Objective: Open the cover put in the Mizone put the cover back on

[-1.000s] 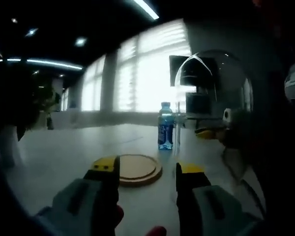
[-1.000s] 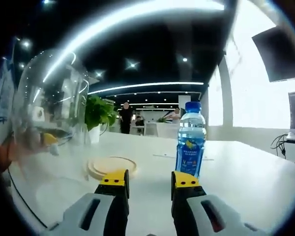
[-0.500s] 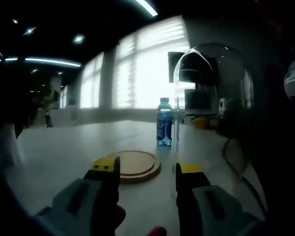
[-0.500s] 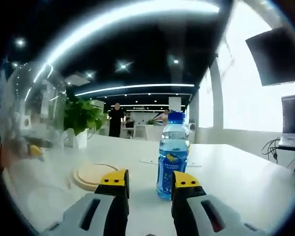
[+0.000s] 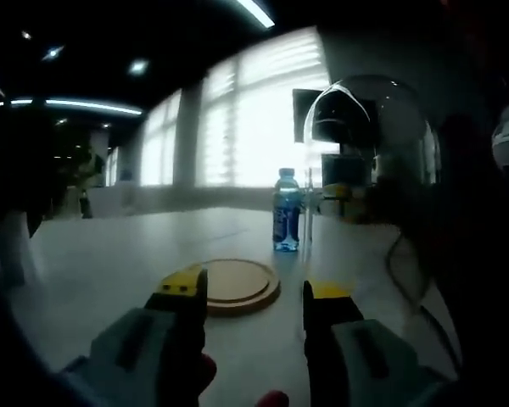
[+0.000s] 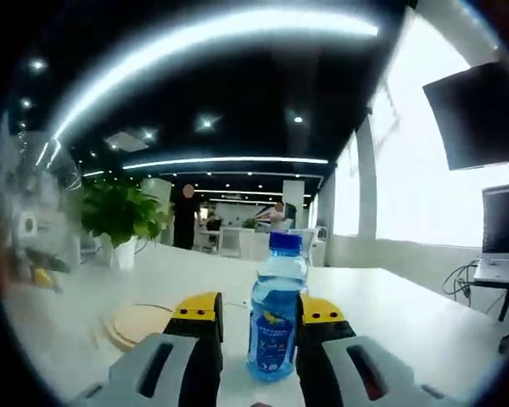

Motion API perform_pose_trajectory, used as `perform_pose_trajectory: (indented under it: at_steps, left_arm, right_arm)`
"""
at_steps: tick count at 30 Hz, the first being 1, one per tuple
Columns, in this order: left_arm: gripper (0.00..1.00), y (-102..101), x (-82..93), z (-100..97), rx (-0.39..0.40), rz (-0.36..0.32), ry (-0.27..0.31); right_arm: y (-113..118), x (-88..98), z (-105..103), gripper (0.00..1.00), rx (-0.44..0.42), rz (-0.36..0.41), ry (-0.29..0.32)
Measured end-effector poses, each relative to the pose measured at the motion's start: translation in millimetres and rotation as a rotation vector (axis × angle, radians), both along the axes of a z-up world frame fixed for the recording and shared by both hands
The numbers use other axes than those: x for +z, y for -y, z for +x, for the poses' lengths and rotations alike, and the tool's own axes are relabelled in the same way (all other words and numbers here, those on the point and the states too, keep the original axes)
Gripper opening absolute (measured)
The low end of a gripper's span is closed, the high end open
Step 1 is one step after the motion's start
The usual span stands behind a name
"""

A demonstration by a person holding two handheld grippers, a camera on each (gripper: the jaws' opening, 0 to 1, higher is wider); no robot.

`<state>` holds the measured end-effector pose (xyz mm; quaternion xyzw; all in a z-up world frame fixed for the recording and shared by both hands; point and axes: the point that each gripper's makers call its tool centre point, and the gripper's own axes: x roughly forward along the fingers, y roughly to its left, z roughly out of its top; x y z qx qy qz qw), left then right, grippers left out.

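L tongs (image 5: 254,292) sat low over the surface, jaws apart w/ nothing between them, yellow tips fwd. R tongs (image 6: 258,311) were level, jaws parted either side of the bottle, not visibly touching it.

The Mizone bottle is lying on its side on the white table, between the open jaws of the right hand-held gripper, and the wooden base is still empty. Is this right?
Not quite. The Mizone bottle is standing upright with its blue cap on top, not lying on its side; the right gripper view shows this. The rest holds: it is on the white table, between the open jaws of the right hand-held gripper, and the wooden base is empty.
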<state>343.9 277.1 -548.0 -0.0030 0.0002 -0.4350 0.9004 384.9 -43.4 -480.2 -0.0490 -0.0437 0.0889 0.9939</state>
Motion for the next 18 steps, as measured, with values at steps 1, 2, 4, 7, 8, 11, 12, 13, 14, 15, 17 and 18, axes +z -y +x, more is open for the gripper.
perform_pose_trajectory:
  at_steps: [1,2,4,7,8,11,12,13,14,15,17,18]
  left_arm:
    - [0.35,0,-0.2,0.2,0.001,0.001,0.0]
    - [0.35,0,-0.5,0.2,0.002,0.004,0.001]
    - [0.35,-1,-0.5,0.5,0.002,0.004,0.001]
    - [0.35,-1,-0.7,0.8,0.002,0.003,0.001]
    - [0.35,0,-1.6,0.7,-0.001,0.005,-0.002]
    - [0.35,4,-5.3,-0.3,-0.008,0.023,-0.006]
    - [0.35,4,-5.8,-0.6,-0.01,0.026,-0.006]
    - [0.35,4,-5.9,-0.8,-0.011,0.026,-0.007]
    - [0.35,4,-5.9,-0.9,-0.011,0.025,-0.007]
    - [0.35,3,-5.5,-0.8,-0.01,0.024,-0.007]
    - [0.35,2,-4.2,-0.5,-0.008,0.016,-0.008]
    - [0.35,2,-3.7,-0.4,-0.007,0.014,-0.008]
  right_arm:
    - [0,1.9,4,0.26,-0.004,-0.004,0.0]
    - [0,3.9,9,0.26,-0.008,-0.004,-0.002]
    - [0,6.8,17,0.26,-0.011,0.001,-0.007]
    - [1,10.3,26,0.26,-0.019,0.006,-0.009]
    - [1,11.2,29,0.26,-0.019,0.008,-0.01]
    - [2,12.8,38,0.26,-0.03,0.002,-0.016]
    - [2,13.7,41,0.26,-0.033,0.002,-0.016]
    - [3,15.1,43,0.26,-0.035,0.005,-0.017]
    - [4,16.7,46,0.27,-0.039,0.01,-0.016]
    - [6,18.5,49,0.27,-0.042,0.013,-0.016]
    - [9,21.9,56,0.27,-0.052,0.022,-0.015]
    - [10,23.4,60,0.27,-0.058,0.026,-0.016]
